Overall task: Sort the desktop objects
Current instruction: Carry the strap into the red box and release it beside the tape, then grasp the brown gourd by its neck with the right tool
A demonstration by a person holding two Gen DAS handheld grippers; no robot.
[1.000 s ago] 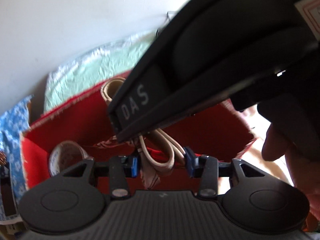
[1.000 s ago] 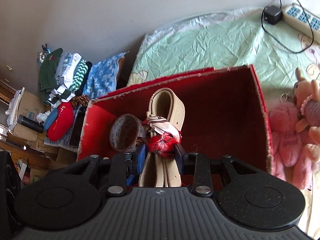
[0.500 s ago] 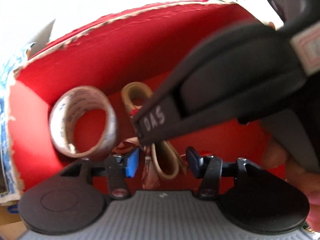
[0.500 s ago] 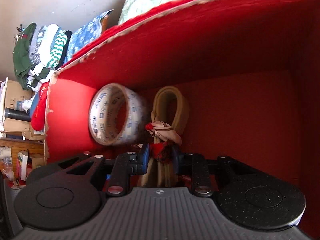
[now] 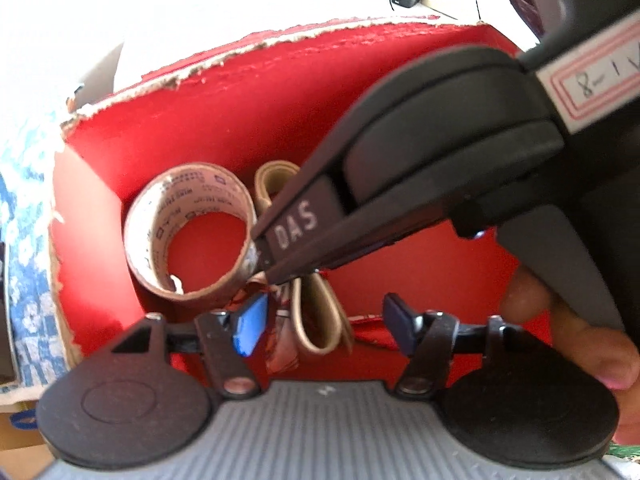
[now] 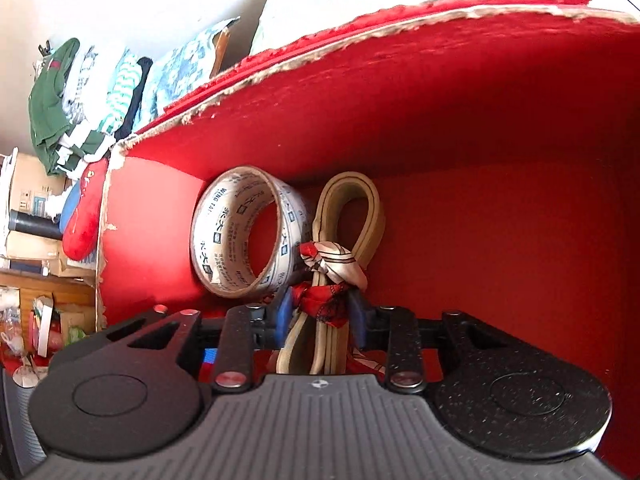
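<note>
Both grippers had dropped deeper into the red box (image 6: 480, 128); right gripper (image 6: 320, 320) jaws clamped the scarf-tied belt (image 6: 340, 272) beside the tape roll (image 6: 240, 232), left gripper (image 5: 324, 324) jaws apart.

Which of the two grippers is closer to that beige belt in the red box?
Right. The right gripper has its jaws closed on the belt and scarf; the left gripper hangs open just short of it.
</note>
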